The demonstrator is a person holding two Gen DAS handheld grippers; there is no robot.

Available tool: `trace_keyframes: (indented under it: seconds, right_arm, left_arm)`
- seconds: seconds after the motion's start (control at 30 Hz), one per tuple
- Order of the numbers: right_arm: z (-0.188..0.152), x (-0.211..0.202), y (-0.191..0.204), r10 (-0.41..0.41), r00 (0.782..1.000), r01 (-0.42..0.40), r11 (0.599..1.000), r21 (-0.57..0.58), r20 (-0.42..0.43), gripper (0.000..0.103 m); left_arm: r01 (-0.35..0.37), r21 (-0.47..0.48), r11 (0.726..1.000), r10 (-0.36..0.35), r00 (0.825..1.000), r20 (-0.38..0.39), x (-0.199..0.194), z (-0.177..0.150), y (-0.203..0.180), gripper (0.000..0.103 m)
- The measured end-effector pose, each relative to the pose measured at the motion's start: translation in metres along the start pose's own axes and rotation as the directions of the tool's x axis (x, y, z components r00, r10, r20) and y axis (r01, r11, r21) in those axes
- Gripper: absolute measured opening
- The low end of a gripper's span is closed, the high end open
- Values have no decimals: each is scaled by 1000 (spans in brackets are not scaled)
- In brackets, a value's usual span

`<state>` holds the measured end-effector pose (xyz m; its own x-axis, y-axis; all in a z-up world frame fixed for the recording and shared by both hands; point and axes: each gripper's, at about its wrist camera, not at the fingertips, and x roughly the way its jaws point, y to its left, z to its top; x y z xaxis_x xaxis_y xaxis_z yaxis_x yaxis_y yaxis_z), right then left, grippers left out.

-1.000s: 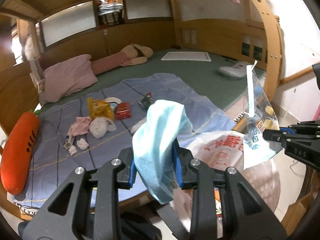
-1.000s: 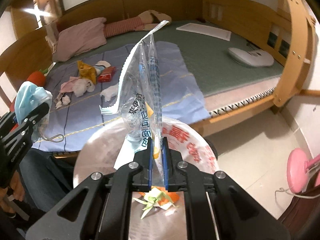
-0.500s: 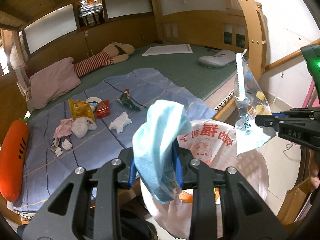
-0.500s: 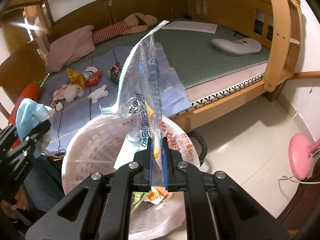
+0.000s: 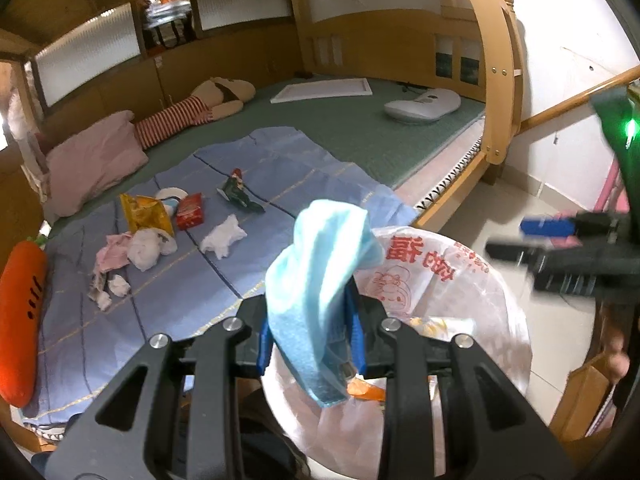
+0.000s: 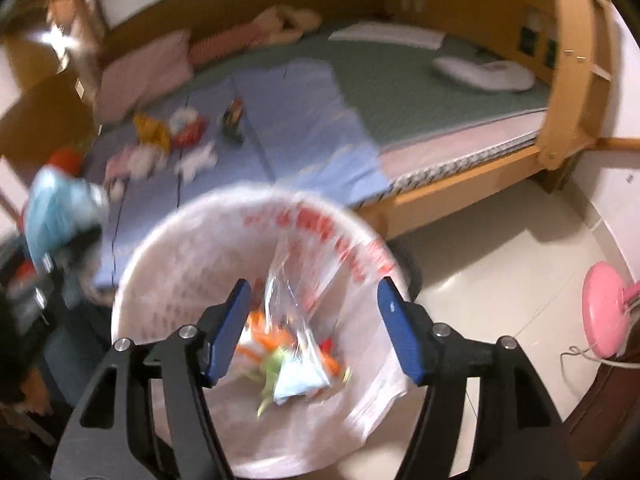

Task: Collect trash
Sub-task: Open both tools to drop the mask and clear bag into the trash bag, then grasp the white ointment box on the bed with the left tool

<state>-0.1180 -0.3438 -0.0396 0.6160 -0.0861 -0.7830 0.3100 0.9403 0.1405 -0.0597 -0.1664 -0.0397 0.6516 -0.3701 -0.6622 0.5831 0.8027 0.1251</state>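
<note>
The right gripper [image 6: 314, 330] had just been opening, its jaws wide apart, and the clear plastic wrapper [image 6: 294, 312] was loose between them, dropping into the lined trash basket [image 6: 168, 256] below. The left gripper [image 5: 310, 338] was clamped on a light blue face mask [image 5: 316, 276], hanging limp over the basket's rim at about 9 o'clock. That mask looked feather-light and floppy, so pinching a fold mid-body was fine; I'd guess it might cling to the pads on release. Both grippers were angled steeply down. More scraps sat on the blue sheet [image 5: 288, 168] around 11 o'clock.
</note>
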Motion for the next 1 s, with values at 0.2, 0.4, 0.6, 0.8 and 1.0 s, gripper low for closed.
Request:
trace_keyframes:
  seconds: [0.2, 0.4, 0.6, 0.8, 1.0]
  right_arm:
    - [5, -2, -29, -9, 1000, 6, 990, 138, 19, 66]
    - [12, 9, -22, 4, 1000, -4, 990, 140, -4, 66]
    - [26, 27, -3, 6, 1000, -2, 994, 108, -30, 69]
    - [52, 54, 34, -2, 997, 4, 1000, 22, -82, 69]
    - [93, 81, 98, 24, 994, -35, 993, -113, -104, 69]
  left_arm:
    - [217, 9, 976, -215, 973, -80, 14, -8, -10, 84]
    - [226, 26, 974, -223, 971, -86, 20, -12, -8, 91]
    - [177, -80, 981, -181, 982, -56, 30, -10, 30, 91]
    - [-66, -287, 956, 34, 992, -118, 62, -14, 132, 78]
    - [-313, -432, 846, 213, 941, -264, 96, -34, 278, 73]
